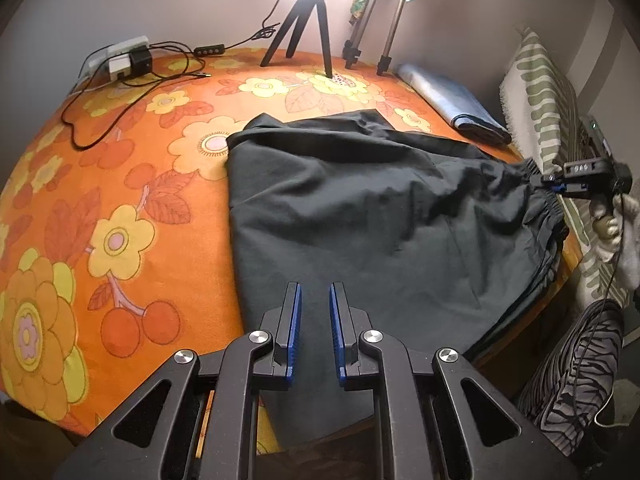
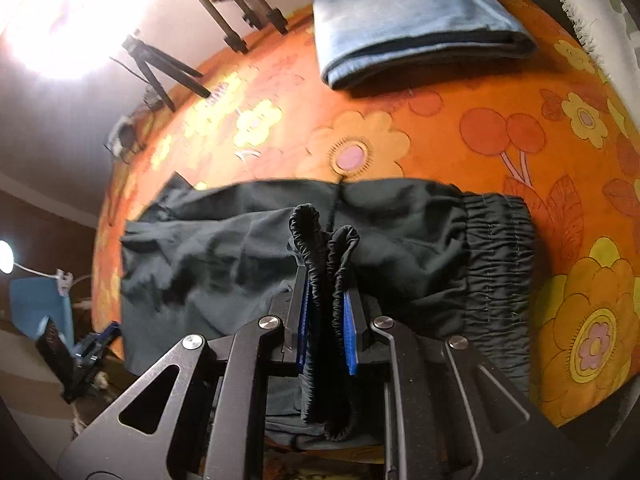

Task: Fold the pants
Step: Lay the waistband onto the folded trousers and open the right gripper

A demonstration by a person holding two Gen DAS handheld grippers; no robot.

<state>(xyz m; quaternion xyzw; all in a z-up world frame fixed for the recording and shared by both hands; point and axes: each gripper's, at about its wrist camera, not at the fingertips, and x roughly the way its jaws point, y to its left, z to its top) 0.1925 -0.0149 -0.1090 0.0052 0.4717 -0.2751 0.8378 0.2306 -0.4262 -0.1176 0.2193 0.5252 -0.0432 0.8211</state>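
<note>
Dark grey pants (image 1: pixel 360 208) lie spread across the orange flowered bedspread (image 1: pixel 120 200). My left gripper (image 1: pixel 315 292) sits at their near end. Its blue pads stand a narrow gap apart, the grey cloth fills that gap, and more cloth hangs below the jaws. My right gripper (image 2: pixel 326 276) is shut on the bunched elastic waistband (image 2: pixel 320 240), which stands up between its pads. The rest of the waistband (image 2: pixel 496 248) lies flat to its right. In the left wrist view the right gripper (image 1: pixel 554 184) pinches the waistband at the far right, held by a gloved hand (image 1: pixel 624 232).
A folded blue cloth (image 2: pixel 416 20) lies at the back right of the bed. Tripod legs (image 1: pixel 304 28) stand at the far edge under a bright lamp. A power strip with cables (image 1: pixel 128 60) is at the back left. A striped pillow (image 1: pixel 540 100) leans on the right.
</note>
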